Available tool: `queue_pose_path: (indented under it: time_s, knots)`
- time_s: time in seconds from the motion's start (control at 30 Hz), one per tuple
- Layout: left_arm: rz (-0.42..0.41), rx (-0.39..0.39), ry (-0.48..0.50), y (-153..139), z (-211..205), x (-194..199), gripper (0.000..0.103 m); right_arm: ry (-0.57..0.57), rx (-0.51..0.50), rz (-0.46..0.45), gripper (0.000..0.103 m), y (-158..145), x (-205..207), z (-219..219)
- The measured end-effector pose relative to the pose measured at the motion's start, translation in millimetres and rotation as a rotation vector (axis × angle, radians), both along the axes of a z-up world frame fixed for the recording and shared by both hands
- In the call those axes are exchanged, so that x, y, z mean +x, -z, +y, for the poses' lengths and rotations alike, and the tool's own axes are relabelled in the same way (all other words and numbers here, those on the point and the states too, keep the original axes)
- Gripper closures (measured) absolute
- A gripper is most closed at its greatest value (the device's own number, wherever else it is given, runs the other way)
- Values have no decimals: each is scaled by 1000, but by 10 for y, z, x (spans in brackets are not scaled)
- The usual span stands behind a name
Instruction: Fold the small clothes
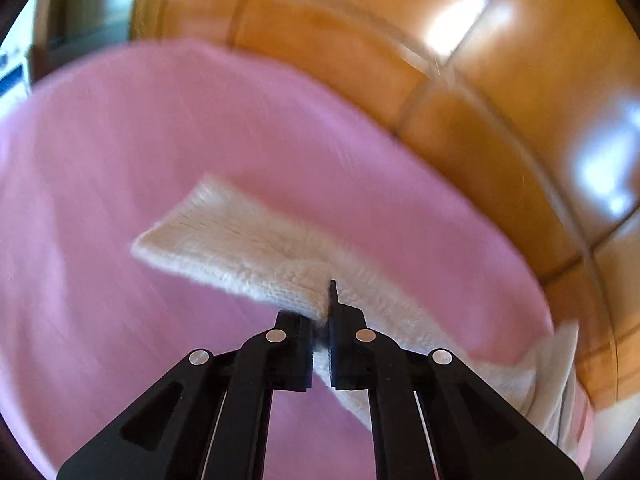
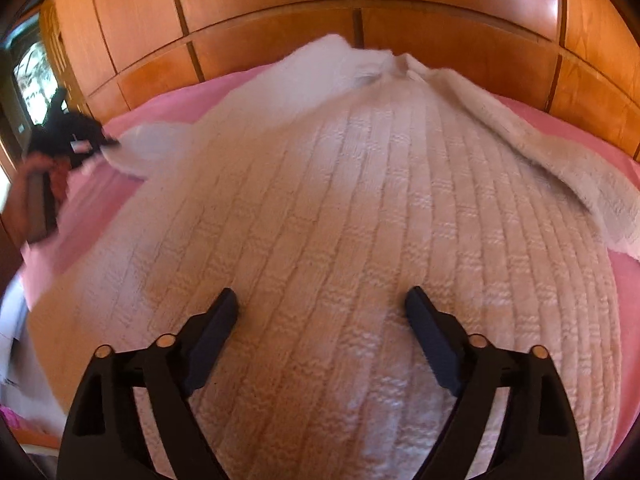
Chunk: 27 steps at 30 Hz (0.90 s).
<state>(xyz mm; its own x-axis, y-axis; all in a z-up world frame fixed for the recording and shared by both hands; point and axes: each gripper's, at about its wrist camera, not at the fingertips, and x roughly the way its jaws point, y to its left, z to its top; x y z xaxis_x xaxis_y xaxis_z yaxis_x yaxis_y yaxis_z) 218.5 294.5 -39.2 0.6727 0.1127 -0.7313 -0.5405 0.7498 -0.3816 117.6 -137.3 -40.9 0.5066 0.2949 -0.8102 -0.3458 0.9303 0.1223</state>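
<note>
A cream knitted sweater [image 2: 340, 220] lies spread on a pink bedspread [image 2: 168, 104], its neck toward the far wooden wall. My right gripper [image 2: 322, 304] is open, low over the sweater's body, its jaws wide apart. My left gripper [image 1: 320, 320] is shut on the sweater's sleeve [image 1: 240, 248] and holds it lifted above the pink bedspread [image 1: 160, 128]. In the right wrist view the left gripper [image 2: 76, 140] shows at the far left, holding the sleeve end. The other sleeve [image 2: 560, 168] lies out to the right.
Glossy wooden panels [image 2: 360, 0] stand right behind the bed. A window [image 2: 32, 68] is at the far left. The bed's edge drops off at the left, with white and pink fabric [image 2: 12, 360] below it.
</note>
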Motion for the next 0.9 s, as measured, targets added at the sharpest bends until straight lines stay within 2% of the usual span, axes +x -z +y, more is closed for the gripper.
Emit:
queue_pose_path:
  time_s: [0.1,0.17,0.2,0.3,0.37,0.4,0.43,0.47,0.5,0.77,0.87,0.9]
  knots:
    - [-63,99,-113,-391,427,-135,99,10,9,-3,6,51,16,14]
    - [-75,154,-175,-533,648,-231,99,15,13,-2,5,69,32,22]
    - [-67,172,-196,-556,765,-271,99,15,9,-3,4,81,34,31]
    - [-26,164,-193,-434,924,-282,98,14,-4,0,2,102,75,63]
    - [39,116,-125,-242,861,-238,95,15,-2,0,2,119,117,80]
    - [70,108,-93,-161,767,-226,83,15,2,-1,2,125,122,74]
    - [72,85,-53,-111,629,-261,76,15,4,-2,2,125,108,71]
    - [51,29,1,-48,487,-338,64,14,6,-2,2,122,94,66]
    - [35,-13,44,-15,385,-426,59,13,7,-2,2,123,92,62]
    - [-34,-366,573,315,-846,-1221,59,13,-2,12,3,2,62,-50]
    - [-38,-475,692,397,-1164,-1488,45,96,-3,4,3,-97,36,-379]
    - [-32,-493,708,418,-1227,-1537,45,136,-5,5,3,-133,5,-551]
